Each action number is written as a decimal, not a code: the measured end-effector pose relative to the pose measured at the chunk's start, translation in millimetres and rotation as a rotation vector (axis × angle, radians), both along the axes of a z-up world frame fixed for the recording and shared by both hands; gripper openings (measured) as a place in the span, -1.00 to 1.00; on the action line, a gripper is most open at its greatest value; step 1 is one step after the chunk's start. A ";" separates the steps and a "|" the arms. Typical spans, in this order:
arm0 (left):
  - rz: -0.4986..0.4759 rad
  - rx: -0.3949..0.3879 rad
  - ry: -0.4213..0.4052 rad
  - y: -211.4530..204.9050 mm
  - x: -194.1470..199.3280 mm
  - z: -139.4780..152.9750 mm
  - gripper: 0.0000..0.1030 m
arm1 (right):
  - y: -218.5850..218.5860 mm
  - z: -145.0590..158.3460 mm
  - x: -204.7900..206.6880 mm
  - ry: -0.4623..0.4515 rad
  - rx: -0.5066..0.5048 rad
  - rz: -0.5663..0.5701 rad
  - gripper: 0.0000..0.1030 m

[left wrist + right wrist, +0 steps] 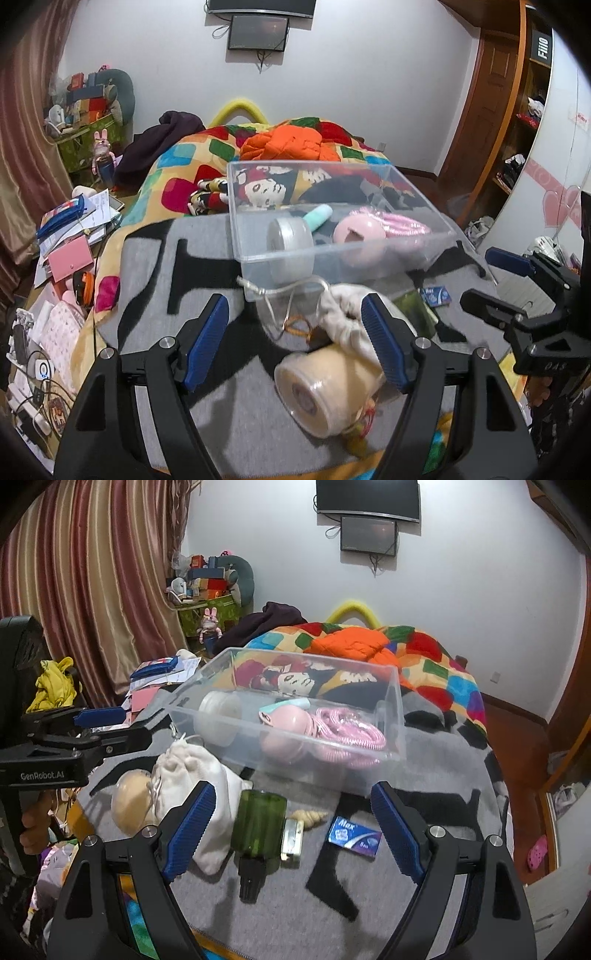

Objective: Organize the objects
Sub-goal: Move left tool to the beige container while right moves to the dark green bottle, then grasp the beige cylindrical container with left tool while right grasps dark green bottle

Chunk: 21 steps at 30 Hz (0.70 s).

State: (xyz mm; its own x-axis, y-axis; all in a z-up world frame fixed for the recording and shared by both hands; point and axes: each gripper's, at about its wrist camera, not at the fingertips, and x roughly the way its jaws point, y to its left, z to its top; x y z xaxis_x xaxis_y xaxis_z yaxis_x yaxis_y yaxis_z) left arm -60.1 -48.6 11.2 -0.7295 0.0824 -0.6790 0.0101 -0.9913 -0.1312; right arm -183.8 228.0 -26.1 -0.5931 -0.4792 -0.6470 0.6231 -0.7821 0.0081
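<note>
A clear plastic bin (251, 236) (391, 701) stands on the grey blanket, holding a white tape roll (290, 238), a teal item, a pink round case (284, 720) and a pink coiled cord (347, 731). My left gripper (295, 343) is open above a beige jar (317, 395) and a white cloth pouch (343, 314); its pads touch neither. My right gripper (293, 830) is open over a green bottle (258, 823) lying on its side, black cap toward me. A blue "Max" box (354, 836), a small tin and a seashell (312, 815) lie beside the bottle.
Behind the bin the bed carries a colourful quilt (177, 158) and an orange jacket (291, 142). Papers and pink items clutter the floor at left (70, 236). Each gripper shows at the edge of the other's view: the right gripper (491, 280), the left gripper (122, 727).
</note>
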 end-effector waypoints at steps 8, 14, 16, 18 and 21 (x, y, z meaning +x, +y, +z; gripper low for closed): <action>-0.001 0.029 -0.036 -3.7 13.6 -15.8 0.44 | -0.3 -10.4 5.0 -0.024 0.003 -0.008 0.63; -0.008 0.048 -0.071 -6.9 21.0 -33.8 0.66 | 0.1 -16.3 3.9 -0.050 0.002 -0.013 0.63; -0.002 0.056 -0.071 -8.5 23.3 -37.0 0.71 | -0.2 -19.0 3.3 -0.059 0.003 -0.014 0.63; -0.009 0.073 -0.073 -10.2 25.7 -38.8 0.72 | -1.0 -21.8 2.1 -0.071 0.002 -0.011 0.63; -0.009 0.085 -0.071 -10.2 27.4 -41.2 0.77 | -4.0 -25.8 1.1 -0.081 0.003 -0.007 0.63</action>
